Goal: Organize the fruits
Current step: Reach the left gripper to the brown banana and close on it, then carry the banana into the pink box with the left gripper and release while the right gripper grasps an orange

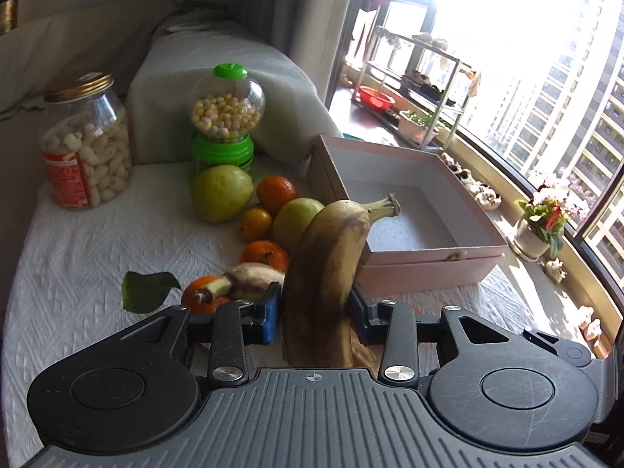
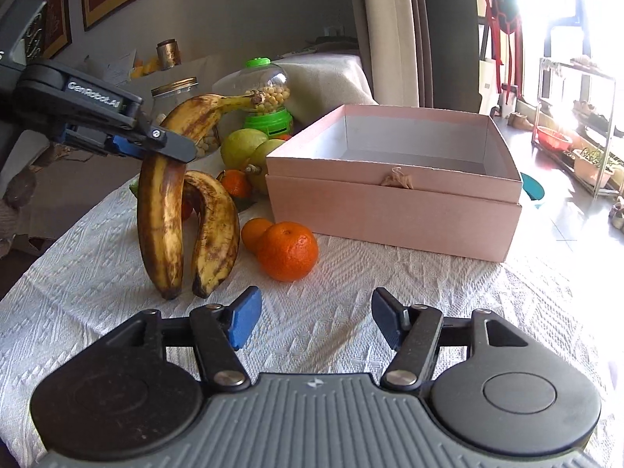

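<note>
My left gripper [image 1: 316, 312] is shut on a brown-spotted banana [image 1: 327, 273], held upright with its stem toward the pink open box [image 1: 429, 265]. In the right wrist view this left gripper [image 2: 171, 148] clamps the banana [image 2: 162, 210] mid-length, the lower tip close to the cloth. A second banana [image 2: 214, 230] leans beside it. Two mandarins [image 2: 288, 251] lie in front of the box [image 2: 390, 210]. My right gripper [image 2: 316, 318] hangs open over bare cloth with nothing between its pads. Two green pears [image 1: 220, 193] and more mandarins [image 1: 277, 193] lie behind.
A jar of puffed snacks [image 1: 87, 148] and a green candy dispenser [image 1: 226, 113] stand at the back of the white-clothed table [image 1: 97, 253]. A grey cushion [image 1: 218, 62] is behind them. A windowsill with a flower pot [image 1: 540, 226] runs along the right.
</note>
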Demonstrator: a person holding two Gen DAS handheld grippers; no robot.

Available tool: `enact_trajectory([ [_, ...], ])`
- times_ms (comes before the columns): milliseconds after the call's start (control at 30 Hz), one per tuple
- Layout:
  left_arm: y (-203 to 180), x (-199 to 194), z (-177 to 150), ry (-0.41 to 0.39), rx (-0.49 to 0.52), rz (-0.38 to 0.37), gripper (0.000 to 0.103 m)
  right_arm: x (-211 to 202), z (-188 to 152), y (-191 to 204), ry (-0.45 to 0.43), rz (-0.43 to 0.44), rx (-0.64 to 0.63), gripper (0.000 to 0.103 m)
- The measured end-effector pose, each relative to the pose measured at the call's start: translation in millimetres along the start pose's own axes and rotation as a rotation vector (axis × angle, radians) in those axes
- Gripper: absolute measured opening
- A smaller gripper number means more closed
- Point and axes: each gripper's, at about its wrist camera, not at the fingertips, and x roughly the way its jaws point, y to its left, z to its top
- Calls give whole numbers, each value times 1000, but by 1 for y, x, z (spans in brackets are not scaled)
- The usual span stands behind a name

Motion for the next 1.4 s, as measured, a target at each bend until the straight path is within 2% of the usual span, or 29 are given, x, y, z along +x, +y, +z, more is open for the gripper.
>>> enact_trajectory([
  [100, 5, -16, -13, -24, -24, -13, 41, 1, 1, 0, 4, 0, -2, 63],
  [200, 14, -17, -19, -41, -50, 10, 42, 1, 1, 2, 7, -6, -3, 63],
  [300, 23, -4, -17, -45, -94, 25, 42, 2, 0, 4, 20, -18, -15, 63],
  [400, 24, 11, -16, -35, -87, 64, 47, 4, 0, 7, 30, -39, -25, 63],
  [533, 26, 24, -21, -37, -101, 66, 53, 5, 0, 7, 35, -53, -24, 63],
  [633, 26, 34, -22, -26, -112, 72, 56, 6, 4, 8, 34, -47, -21, 63],
  [767, 23, 47, -25, 40, -93, 67, 56, 12, 20, 10, 24, -3, 4, 63],
  [867, 32, 46, -26, 47, -137, 39, 51, 26, 33, 11, 37, 45, 49, 63],
  [933, 37, 43, -26, 40, -159, 22, 49, 41, 38, 11, 63, 48, 69, 63],
  [1000, 38, 38, -28, 20, -177, 11, 48, 54, 39, 11, 104, 39, 83, 55],
  [1033, 36, 34, -29, 7, -169, 13, 47, 56, 38, 11, 108, 29, 75, 46],
  [1067, 33, 31, -29, -12, -153, 12, 47, 54, 38, 12, 103, 23, 58, 42],
  [1200, 11, 10, -24, -130, -65, 1, 42, 31, 32, 8, 85, 18, 34, 42],
  [1267, -8, -4, -14, -189, 11, 18, 42, 16, 29, 4, 63, 6, 28, 42],
  [1400, -38, -34, 21, -290, 100, -33, 42, -17, 29, -11, -1, 2, 60, 42],
])
